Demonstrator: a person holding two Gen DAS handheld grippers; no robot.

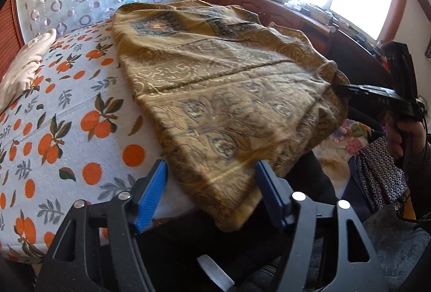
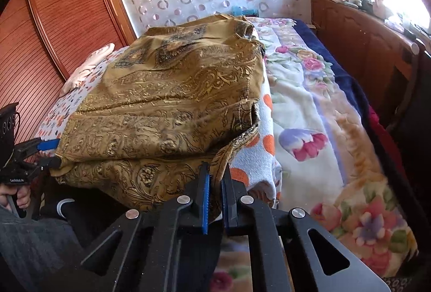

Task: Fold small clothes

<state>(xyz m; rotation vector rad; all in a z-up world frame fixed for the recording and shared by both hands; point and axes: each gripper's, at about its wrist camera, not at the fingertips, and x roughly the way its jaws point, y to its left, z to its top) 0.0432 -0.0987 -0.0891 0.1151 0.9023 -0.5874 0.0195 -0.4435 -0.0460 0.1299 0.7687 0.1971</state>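
A golden-brown patterned cloth (image 1: 215,92) lies spread over the bed's orange-print sheet (image 1: 54,108). It also shows in the right wrist view (image 2: 172,103), folded over in layers. My left gripper (image 1: 211,170) is open, its blue pads on either side of the cloth's near corner, which hangs over the bed edge. My right gripper (image 2: 215,173) is shut on the cloth's right near corner. It also shows in the left wrist view (image 1: 340,87), pinching the cloth's right edge. The left gripper shows in the right wrist view (image 2: 51,153) at the cloth's left corner.
A cream pillow (image 1: 24,68) lies at the bed's far left. A floral blanket (image 2: 323,130) covers the bed's right side. A wooden sideboard (image 1: 269,6) with clutter stands under the window. A wooden wardrobe (image 2: 54,36) is on the left. A dark dotted garment (image 1: 382,173) lies at right.
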